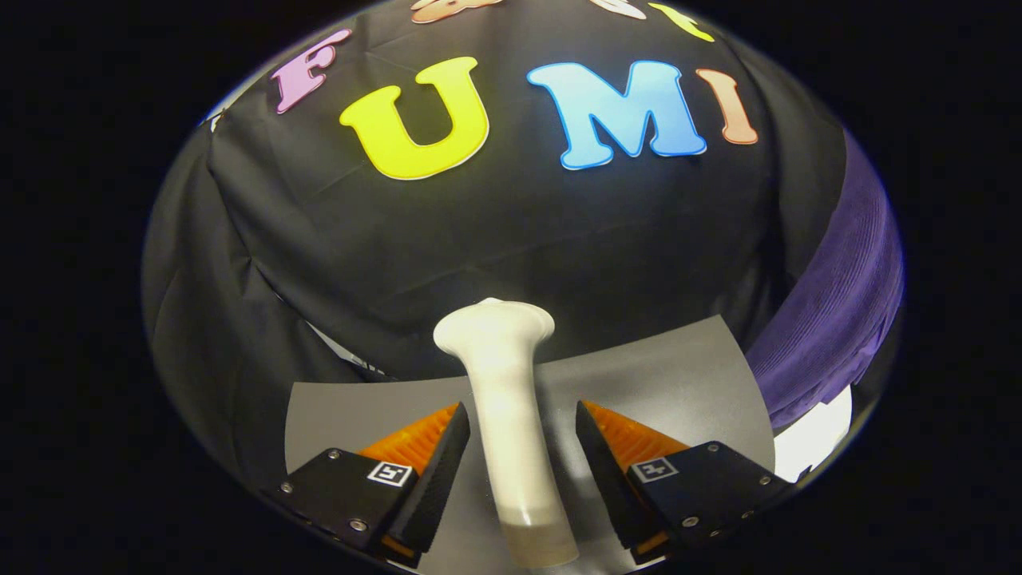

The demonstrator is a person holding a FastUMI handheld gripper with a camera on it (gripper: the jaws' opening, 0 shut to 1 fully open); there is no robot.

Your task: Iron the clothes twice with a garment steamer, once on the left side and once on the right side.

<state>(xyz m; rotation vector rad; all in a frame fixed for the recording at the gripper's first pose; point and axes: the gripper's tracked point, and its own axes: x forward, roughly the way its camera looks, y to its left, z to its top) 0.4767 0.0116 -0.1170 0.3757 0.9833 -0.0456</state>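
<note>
A white garment steamer (501, 351) stands upright on a grey mat (687, 375), its wide head at the top and its slim handle running down between my fingers. My gripper (523, 407) is open around that handle. One finger lies close against one side of the handle; a clear gap separates the other finger from it. A purple ribbed garment (838, 295) hangs off to the right, beyond the mat's corner and well apart from the steamer.
The booth's black cloth wall (511, 231) rises just behind the mat and folds round on the left. A white surface (814, 443) shows beneath the garment's lower edge at the right.
</note>
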